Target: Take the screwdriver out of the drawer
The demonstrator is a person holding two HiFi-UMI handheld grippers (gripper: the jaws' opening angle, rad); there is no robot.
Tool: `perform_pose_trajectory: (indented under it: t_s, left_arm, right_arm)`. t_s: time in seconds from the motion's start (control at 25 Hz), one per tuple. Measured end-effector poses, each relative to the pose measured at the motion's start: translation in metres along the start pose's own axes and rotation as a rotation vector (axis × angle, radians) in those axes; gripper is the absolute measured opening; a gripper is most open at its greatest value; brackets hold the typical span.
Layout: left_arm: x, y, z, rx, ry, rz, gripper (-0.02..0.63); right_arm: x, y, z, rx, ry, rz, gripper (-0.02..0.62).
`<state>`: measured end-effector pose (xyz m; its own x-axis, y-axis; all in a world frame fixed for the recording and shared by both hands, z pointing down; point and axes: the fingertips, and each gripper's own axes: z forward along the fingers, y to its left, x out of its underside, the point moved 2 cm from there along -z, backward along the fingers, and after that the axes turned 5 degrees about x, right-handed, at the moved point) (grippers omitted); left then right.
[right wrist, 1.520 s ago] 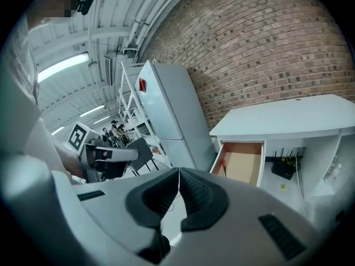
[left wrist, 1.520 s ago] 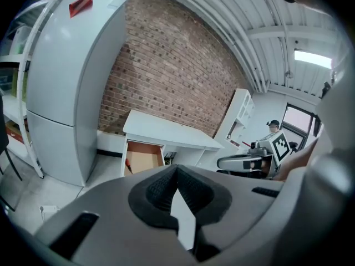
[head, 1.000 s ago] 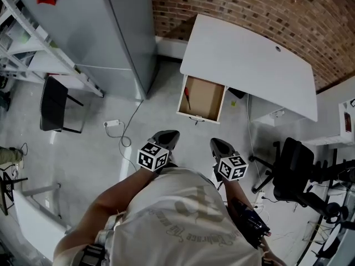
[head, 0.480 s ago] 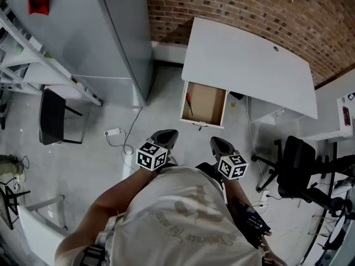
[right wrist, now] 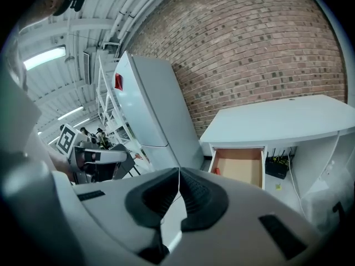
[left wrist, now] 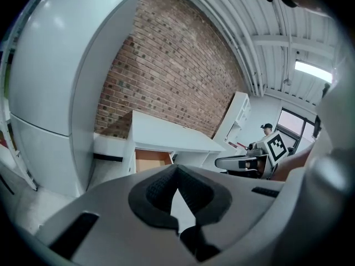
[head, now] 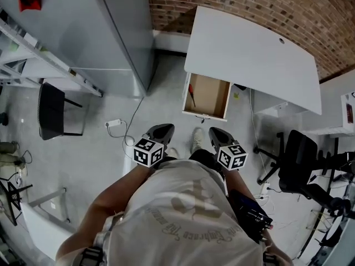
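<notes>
The open drawer (head: 213, 97) juts from the white desk (head: 252, 51), its wood bottom bare except for a red-handled screwdriver (head: 192, 96) lying along its left wall. The screwdriver's handle (right wrist: 216, 171) also shows in the right gripper view, inside the drawer (right wrist: 239, 168). My left gripper (head: 161, 131) and right gripper (head: 217, 135) are held side by side in front of my body, well short of the drawer. The jaws of the left gripper (left wrist: 177, 169) meet with nothing between them. The jaws of the right gripper (right wrist: 178, 172) also meet and hold nothing.
A tall grey cabinet (head: 105, 32) stands left of the desk. A power strip (head: 112, 123) and its cable lie on the floor by it. A black office chair (head: 299, 168) is at the right and a black stool (head: 52, 110) at the left. A brick wall (head: 249, 4) backs the desk.
Both grippers have moved a little forward toward the desk as the person steps. A shoe now shows between them. Both pairs of jaws stay as they were.
</notes>
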<state>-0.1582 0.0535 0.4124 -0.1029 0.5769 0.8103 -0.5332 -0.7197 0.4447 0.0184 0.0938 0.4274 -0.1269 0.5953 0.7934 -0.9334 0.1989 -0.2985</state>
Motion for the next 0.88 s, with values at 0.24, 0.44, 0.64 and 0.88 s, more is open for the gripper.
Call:
perform_pose_trajectory:
  t_s: [0.24, 0.44, 0.64, 0.88]
  left_arm:
    - [-0.005, 0.015, 0.007, -0.057, -0.012, -0.028, 0.02]
    - [-0.021, 0.022, 0.024, -0.082, -0.019, -0.035, 0.02]
    - [-0.035, 0.028, 0.042, -0.1, -0.013, -0.041, 0.02]
    - [-0.046, 0.047, 0.059, -0.135, -0.007, -0.059, 0.02]
  right_arm:
    - [-0.008, -0.011, 0.028, -0.046, 0.028, -0.019, 0.023]
    - [-0.024, -0.029, 0.048, -0.072, 0.052, -0.03, 0.024]
    - [-0.036, -0.049, 0.067, -0.086, 0.083, -0.036, 0.023]
    - [-0.048, -0.068, 0.102, -0.103, 0.113, -0.069, 0.024]
